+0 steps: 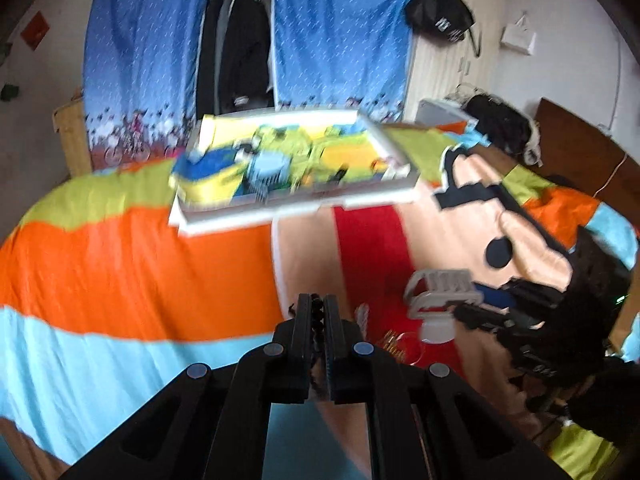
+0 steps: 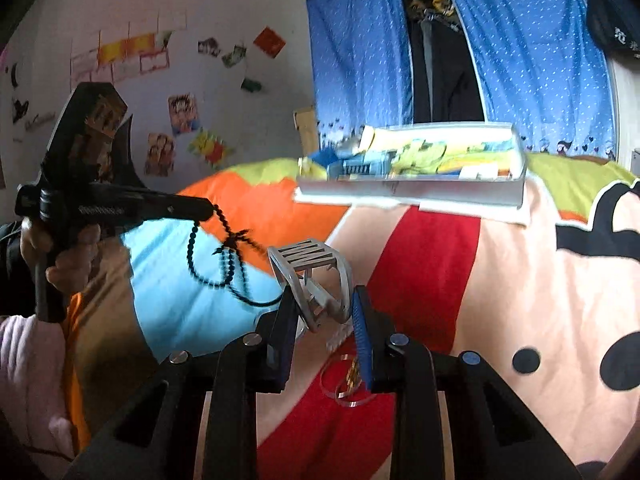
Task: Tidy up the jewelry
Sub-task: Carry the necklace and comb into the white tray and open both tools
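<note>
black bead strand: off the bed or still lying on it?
Off the bed. The black bead strand hangs in loops from the shut left gripper, dangling above the bedspread.

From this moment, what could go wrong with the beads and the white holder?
1. The black bead string hangs in long loops from the left tongs, close to the white holder; it may snag on it.
2. The right tongs grip the white holder only at its lower part, so it may tilt or slip.
3. The clear ring on the blanket below could be struck.
</note>
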Tool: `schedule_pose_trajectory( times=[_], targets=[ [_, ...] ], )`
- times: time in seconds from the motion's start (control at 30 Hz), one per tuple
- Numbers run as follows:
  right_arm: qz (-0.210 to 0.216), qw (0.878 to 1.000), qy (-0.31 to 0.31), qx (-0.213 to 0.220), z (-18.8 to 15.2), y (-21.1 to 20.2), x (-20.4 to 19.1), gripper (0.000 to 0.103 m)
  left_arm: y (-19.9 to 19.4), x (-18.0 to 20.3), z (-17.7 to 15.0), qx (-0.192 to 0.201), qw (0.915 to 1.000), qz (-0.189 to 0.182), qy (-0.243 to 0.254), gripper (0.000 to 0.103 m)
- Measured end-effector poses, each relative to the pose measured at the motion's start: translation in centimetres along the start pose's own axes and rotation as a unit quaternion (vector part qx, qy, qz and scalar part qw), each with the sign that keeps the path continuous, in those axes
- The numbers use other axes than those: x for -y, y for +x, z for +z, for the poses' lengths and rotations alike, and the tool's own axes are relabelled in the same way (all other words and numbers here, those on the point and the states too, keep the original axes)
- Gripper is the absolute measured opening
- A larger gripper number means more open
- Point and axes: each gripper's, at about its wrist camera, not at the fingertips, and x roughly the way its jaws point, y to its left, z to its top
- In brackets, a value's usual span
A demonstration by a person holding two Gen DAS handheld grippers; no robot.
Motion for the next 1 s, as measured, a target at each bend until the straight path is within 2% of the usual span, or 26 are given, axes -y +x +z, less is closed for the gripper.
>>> schedule_pose_trajectory(
  times=[0.17, 0.33, 0.5, 0.67, 0.8, 1.0],
  targets=[
    [-0.006, 1.0, 0.002, 0.022, 2.2, 0.1, 0.6, 0.024, -1.2, 0.6, 3.4, 0.029, 0.9992, -0.026, -0.002, 0.006],
    [-0.023, 0.999, 0.007, 0.039, 4.7, 0.1, 1.6, 0.024, -0.3, 1.5, 7.3, 0.058, 0.9979, -0.028, 0.005, 0.006],
    [-0.071, 0.995, 0.014, 0.061, 9.1, 1.3, 4.0, 0.024, 3.2, 2.7, 13.4, 0.09, 0.9955, -0.026, 0.01, 0.006],
    [-0.121, 0.991, 0.025, 0.045, 12.7, 4.7, 7.3, 0.024, 8.3, 2.8, 17.8, 0.101, 0.9947, -0.02, -0.008, 0.006],
    [-0.153, 0.987, 0.05, 0.022, 13.4, 7.7, 10.1, 0.024, 13.5, 2.5, 17.7, 0.076, 0.9968, -0.01, -0.022, 0.006],
    [-0.173, 0.982, 0.073, -0.012, 12.6, 11.2, 12.5, 0.024, 19.5, 1.0, 14.9, 0.016, 0.998, -0.012, -0.06, 0.006]
  ],
)
